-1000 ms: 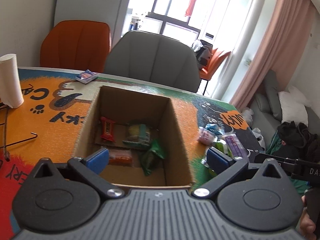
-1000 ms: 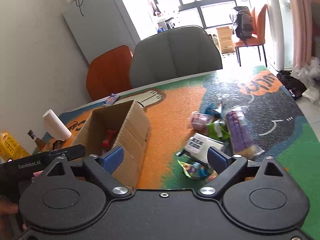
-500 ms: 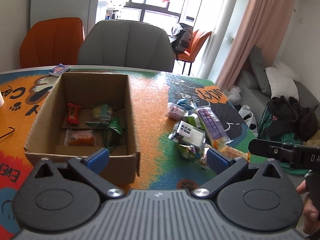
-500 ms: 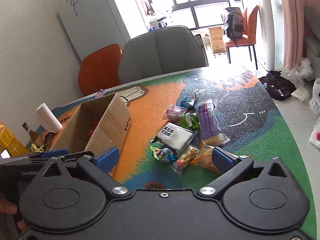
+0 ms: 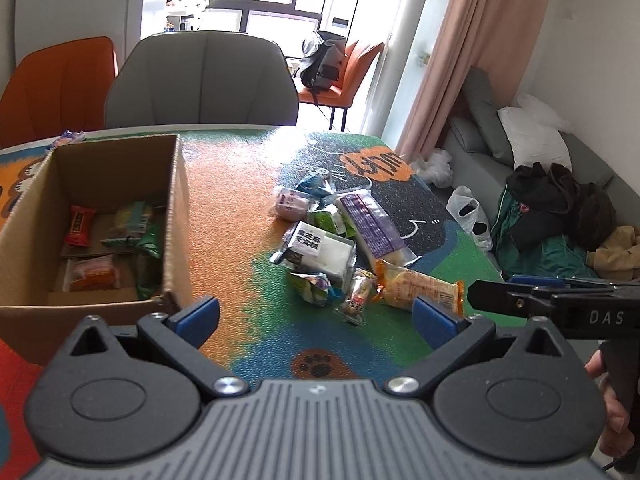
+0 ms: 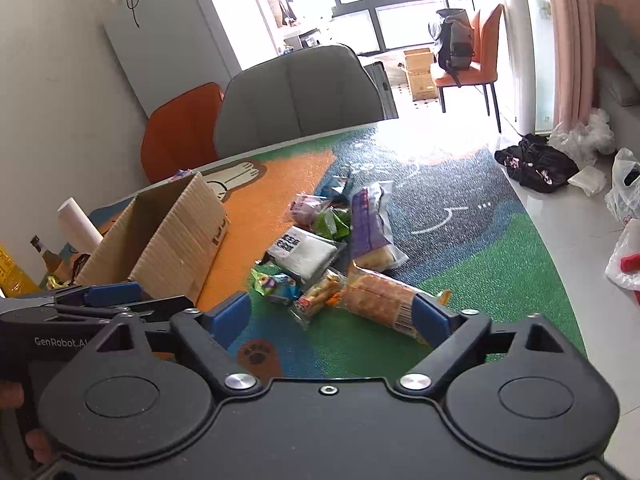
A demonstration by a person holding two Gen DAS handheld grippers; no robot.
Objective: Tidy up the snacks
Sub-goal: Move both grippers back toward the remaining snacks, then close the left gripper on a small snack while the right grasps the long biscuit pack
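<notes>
I had both tongs released and empty: the left tongs [image 5: 316,316] gaped over the counter [image 5: 248,208], and the right tongs [image 6: 332,312] had just been closing a little with nothing between the pads. The loose snacks [image 5: 332,248] lay heaped beside the cardboard box [image 5: 172,200] (several packets already inside). My judgement was to straddle the orange packet [image 6: 380,294] squarely, press lightly, and avoid dragging its neighbours.

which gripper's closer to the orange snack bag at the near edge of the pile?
Right. The right gripper has its jaws open with the orange snack bag just ahead; the left gripper sits further over toward the cardboard box.
</notes>
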